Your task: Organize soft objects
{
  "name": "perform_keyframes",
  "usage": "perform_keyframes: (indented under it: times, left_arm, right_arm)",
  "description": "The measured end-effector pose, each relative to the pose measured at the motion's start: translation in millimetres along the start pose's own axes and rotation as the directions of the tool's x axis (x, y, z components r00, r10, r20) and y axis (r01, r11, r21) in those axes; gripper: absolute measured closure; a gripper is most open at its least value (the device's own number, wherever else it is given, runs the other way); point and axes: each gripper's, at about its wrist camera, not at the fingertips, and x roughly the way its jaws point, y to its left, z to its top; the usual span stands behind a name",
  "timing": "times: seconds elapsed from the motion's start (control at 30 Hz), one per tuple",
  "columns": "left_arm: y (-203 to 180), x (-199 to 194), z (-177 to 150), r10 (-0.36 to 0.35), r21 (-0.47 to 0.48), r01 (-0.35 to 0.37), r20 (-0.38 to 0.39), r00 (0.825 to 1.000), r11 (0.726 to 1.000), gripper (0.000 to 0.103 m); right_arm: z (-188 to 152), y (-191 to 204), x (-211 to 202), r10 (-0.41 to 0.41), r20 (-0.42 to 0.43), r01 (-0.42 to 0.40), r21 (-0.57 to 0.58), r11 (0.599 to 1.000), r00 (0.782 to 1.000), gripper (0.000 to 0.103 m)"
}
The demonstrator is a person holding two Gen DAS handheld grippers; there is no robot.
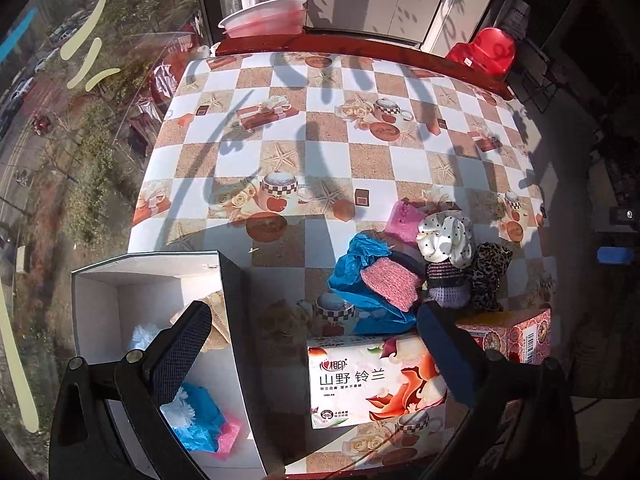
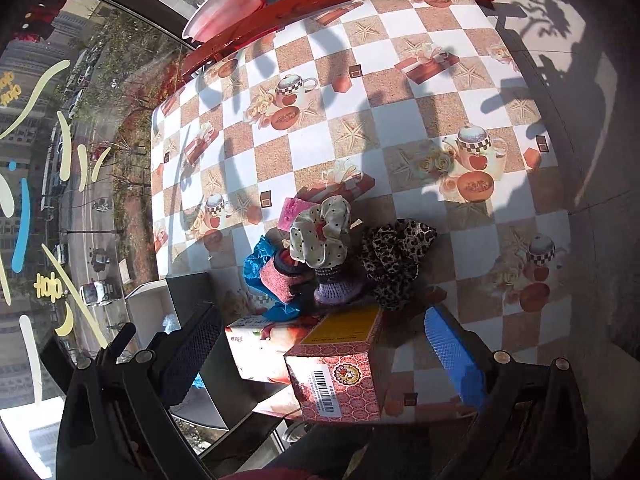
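A pile of soft objects lies on the table: a blue crinkled bag (image 1: 352, 264), a pink knit cloth (image 1: 390, 282), a pink sponge (image 1: 404, 218), a white polka-dot scrunchie (image 1: 444, 240), a purple knit piece (image 1: 446, 284) and a leopard scrunchie (image 1: 488, 272). The pile also shows in the right wrist view, with the polka-dot scrunchie (image 2: 320, 236) and the leopard scrunchie (image 2: 394, 260). A white open box (image 1: 100, 300) at the left holds several soft items. My left gripper (image 1: 312, 344) is open and empty above the box's edge. My right gripper (image 2: 320, 352) is open and empty above the tissue packs.
A floral tissue pack (image 1: 372, 384) and a red patterned box (image 2: 340, 380) lie at the table's near edge. A pink basin (image 1: 264, 16) stands beyond the far edge, a red chair (image 1: 486, 50) at the far right. A window runs along the left.
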Motion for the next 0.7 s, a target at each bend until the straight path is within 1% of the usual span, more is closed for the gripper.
perform_keyframes:
  times: [0.1, 0.2, 0.3, 0.4, 0.5, 0.57, 0.63, 0.7]
  left_arm:
    - [-17.0, 13.4, 6.8, 0.010, 0.054, -0.009, -0.033, 0.999, 0.999, 0.000]
    - [-31.3, 29.3, 14.3, 0.010, 0.071, -0.005, -0.063, 0.998, 0.997, 0.000]
    - [-47.8, 47.1, 25.6, -0.016, 0.072, 0.024, -0.104, 0.994, 0.997, 0.000]
    - [-72.2, 66.5, 39.5, -0.040, 0.110, 0.057, -0.152, 0.988, 0.992, 0.000]
    - [-97.0, 88.4, 53.9, -0.075, 0.141, 0.105, -0.204, 0.976, 0.984, 0.000]
    - [-111.5, 105.2, 63.1, -0.085, 0.153, 0.124, -0.238, 0.968, 0.980, 0.000]
    - [-121.7, 123.7, 70.8, -0.092, 0.151, 0.138, -0.280, 0.956, 0.979, 0.000]
    - [-128.5, 141.0, 77.3, -0.114, 0.129, 0.162, -0.321, 0.940, 0.978, 0.000]
  right_arm:
    - [5.6, -28.5, 12.9, -0.031, -0.024, 0.032, 0.030, 0.999, 0.999, 0.001]
    - [9.4, -52.8, 39.0, -0.046, -0.079, 0.051, 0.065, 0.997, 0.996, 0.001]
    - [10.7, -67.0, 64.4, -0.055, -0.130, 0.065, 0.075, 0.995, 0.990, 0.001]
    - [15.1, -72.3, 84.5, -0.064, -0.159, 0.073, 0.053, 0.996, 0.985, 0.001]
    - [18.8, -71.8, 101.4, -0.088, -0.164, 0.091, 0.013, 0.996, 0.983, 0.001]
    - [20.2, -71.2, 110.4, -0.101, -0.148, 0.100, -0.016, 0.995, 0.984, 0.001]
    - [20.2, -70.0, 118.1, -0.117, -0.128, 0.111, -0.053, 0.992, 0.985, 0.001]
    - [17.9, -69.3, 125.5, -0.134, -0.115, 0.124, -0.092, 0.988, 0.984, 0.001]
